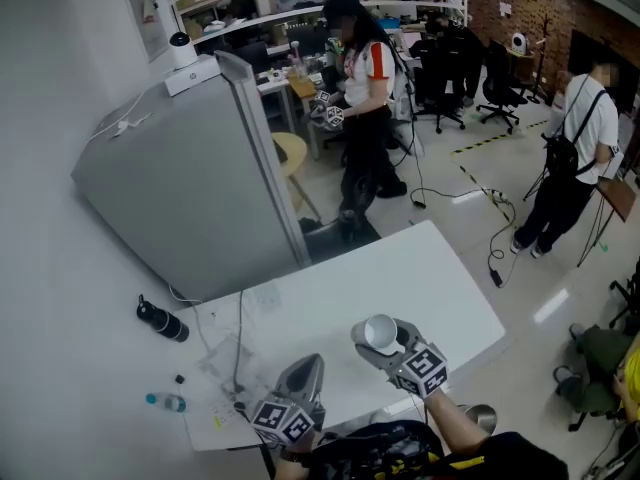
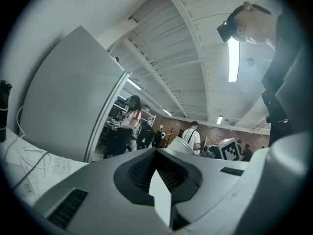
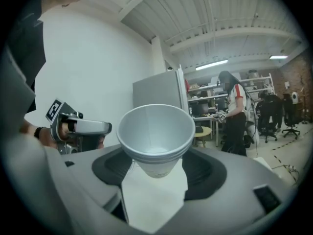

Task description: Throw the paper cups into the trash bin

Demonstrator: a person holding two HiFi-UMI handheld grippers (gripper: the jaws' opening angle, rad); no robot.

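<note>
The left tool [image 1: 300,376] and right tool [image 1: 383,334] are smooth grey shells with dark ribbed recesses. Each carries a cube [image 1: 283,420] of black-and-white square markers. At six o'clock, a dark garment [image 1: 510,458] with yellow trim.

The paper cup [image 3: 155,131] looks smooth, white and matt. The right gripper [image 3: 154,173] has a matt grey plastic shell. The bench [image 1: 400,268] is smooth matt white; the floor [image 1: 540,268] shines glossy.
</note>
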